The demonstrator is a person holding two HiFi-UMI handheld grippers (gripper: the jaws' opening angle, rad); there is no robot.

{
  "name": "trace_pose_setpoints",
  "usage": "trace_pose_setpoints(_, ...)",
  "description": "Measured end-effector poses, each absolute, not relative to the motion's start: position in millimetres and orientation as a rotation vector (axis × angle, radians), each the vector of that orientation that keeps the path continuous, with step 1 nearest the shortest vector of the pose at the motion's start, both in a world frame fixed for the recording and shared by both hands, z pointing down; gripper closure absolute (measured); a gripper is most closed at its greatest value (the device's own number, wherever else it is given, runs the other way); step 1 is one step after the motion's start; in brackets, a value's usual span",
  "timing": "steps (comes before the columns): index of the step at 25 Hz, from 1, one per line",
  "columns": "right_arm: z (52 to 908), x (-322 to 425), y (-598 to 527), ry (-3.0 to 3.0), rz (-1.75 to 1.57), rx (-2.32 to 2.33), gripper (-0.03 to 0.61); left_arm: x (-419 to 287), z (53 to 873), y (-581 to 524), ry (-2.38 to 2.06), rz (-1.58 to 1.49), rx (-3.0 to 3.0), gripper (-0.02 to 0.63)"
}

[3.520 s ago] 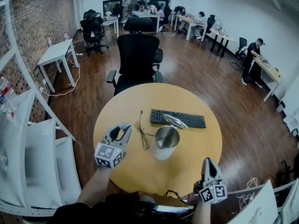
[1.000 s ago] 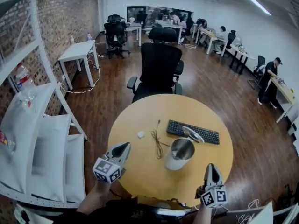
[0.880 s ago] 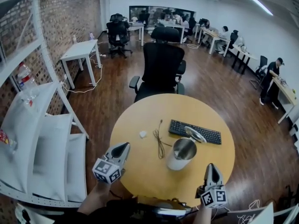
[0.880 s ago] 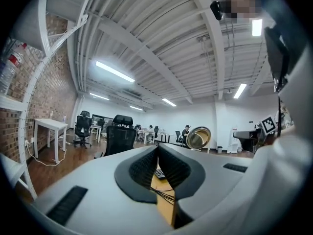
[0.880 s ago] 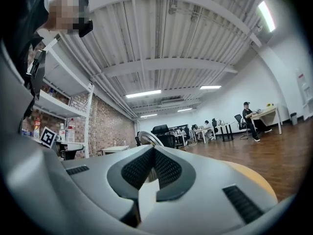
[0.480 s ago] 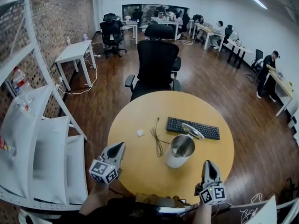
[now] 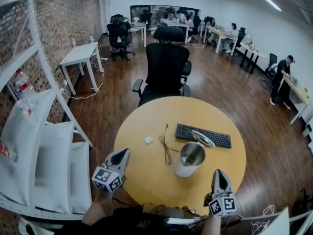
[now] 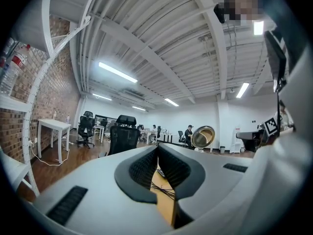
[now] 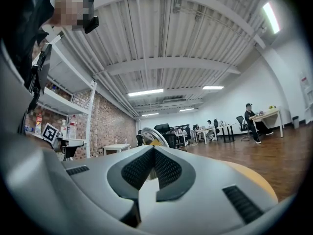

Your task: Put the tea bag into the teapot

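Since approx. 3.5 s ago the left hand-held gripper (image 7: 123,153) has gone from jaws apart to clenched w/ nothing between them. It now sits back at the near edge of the counter (image 7: 146,180). The small white tea bag (image 7: 148,140) lies bare on the counter, just left of the black cable (image 7: 165,146), well apart from both grippers. The right hand-held gripper (image 7: 219,173) is also clenched and empty. The teapot (image 7: 189,159) stands lid-up beside the keyboard (image 7: 203,135). So the bag isn't picked up yet. The grasp is prob. next, and the left jaws must open first.
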State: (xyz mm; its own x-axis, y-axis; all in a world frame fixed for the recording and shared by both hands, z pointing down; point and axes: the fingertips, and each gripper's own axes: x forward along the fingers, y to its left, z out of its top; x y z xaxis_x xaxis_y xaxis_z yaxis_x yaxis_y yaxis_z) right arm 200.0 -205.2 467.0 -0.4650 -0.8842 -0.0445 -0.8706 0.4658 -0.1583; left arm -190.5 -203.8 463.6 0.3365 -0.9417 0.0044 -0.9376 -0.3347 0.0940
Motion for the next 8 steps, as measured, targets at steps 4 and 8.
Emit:
trace_pose_setpoints(4,463.1,199.9,-206.7,2.582,-0.167,-1.563,0.578,-193.9,465.5,-202.9,-1.777,-0.077,2.491,0.614)
trace_pose_setpoints(8,473.2,199.7,-206.6,2.588,-0.188,-1.532,0.578,-199.6,465.8,-201.3,-1.788,-0.080,2.481,0.614)
